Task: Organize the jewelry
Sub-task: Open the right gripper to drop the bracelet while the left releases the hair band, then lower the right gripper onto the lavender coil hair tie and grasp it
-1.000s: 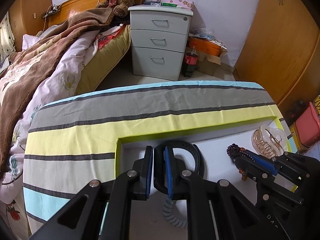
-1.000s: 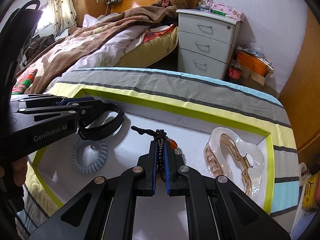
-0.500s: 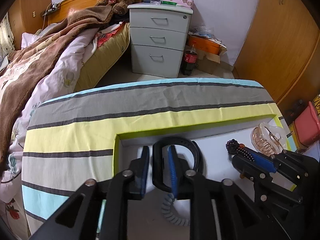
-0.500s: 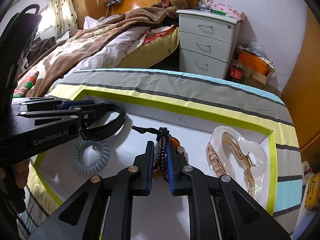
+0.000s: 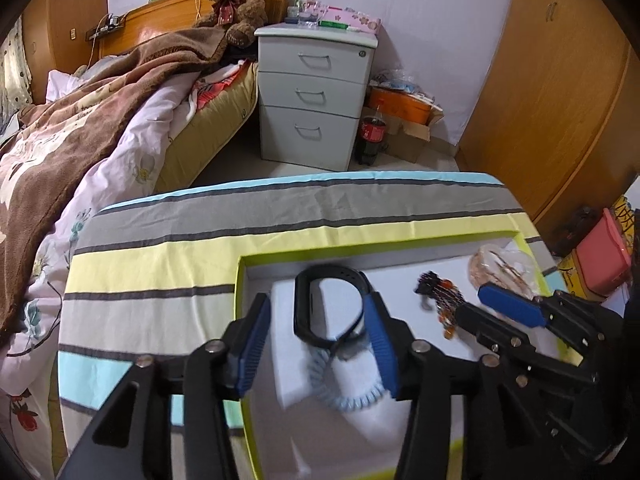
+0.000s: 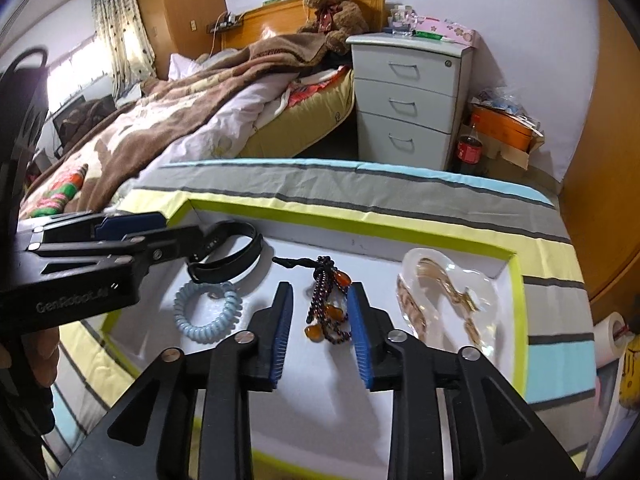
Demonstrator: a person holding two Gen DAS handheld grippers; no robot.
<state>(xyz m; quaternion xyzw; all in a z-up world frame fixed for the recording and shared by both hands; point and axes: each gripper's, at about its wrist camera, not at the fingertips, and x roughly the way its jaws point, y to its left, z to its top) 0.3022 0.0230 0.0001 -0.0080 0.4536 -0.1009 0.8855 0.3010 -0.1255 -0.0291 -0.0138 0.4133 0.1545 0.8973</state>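
White tray [image 6: 400,400] with green rim, black band [image 5: 320,304] between wide-open left gripper [image 5: 320,344], beaded bracelet [image 6: 328,304] between wide-open right gripper [image 6: 320,332], both grippers holding nothing

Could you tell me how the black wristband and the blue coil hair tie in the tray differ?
The black wristband is a smooth flat strap in a long loop; the blue coil hair tie is a ridged spiral ring, rounder and smaller. The wristband lies farther back, beside the left gripper; the hair tie lies nearer the right-wrist camera. Both rest in the white tray, ungripped.
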